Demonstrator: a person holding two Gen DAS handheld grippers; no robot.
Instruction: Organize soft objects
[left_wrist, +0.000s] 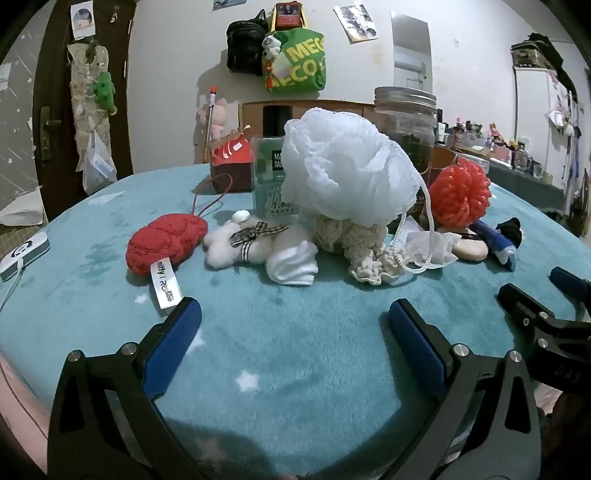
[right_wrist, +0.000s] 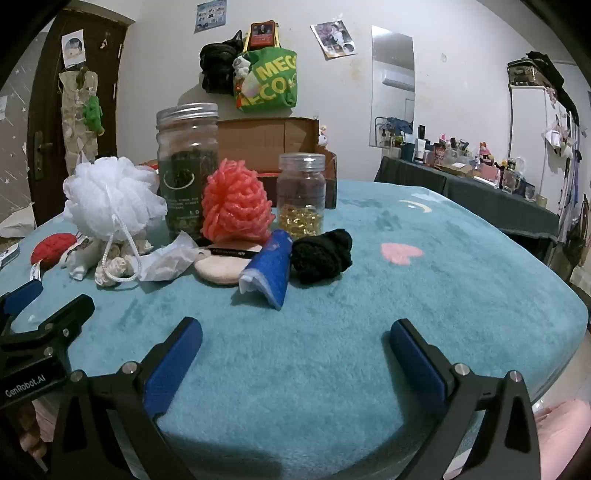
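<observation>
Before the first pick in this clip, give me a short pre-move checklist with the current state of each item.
1. Left gripper open, nothing between its jaws: ok.
2. Right gripper open, nothing between its jaws: ok.
3. Bare stretch of teal blanket between both grippers and the pile: ok.
4. White bath pouf sits free to lift: not ok, it rests on the cream crocheted piece and its cord hangs over the pile.
5. Red-orange pouf clear of hard things: not ok, it sits close against the tall jar and the capsule jar.
6. A place to put the sorted things: cannot tell.
</observation>
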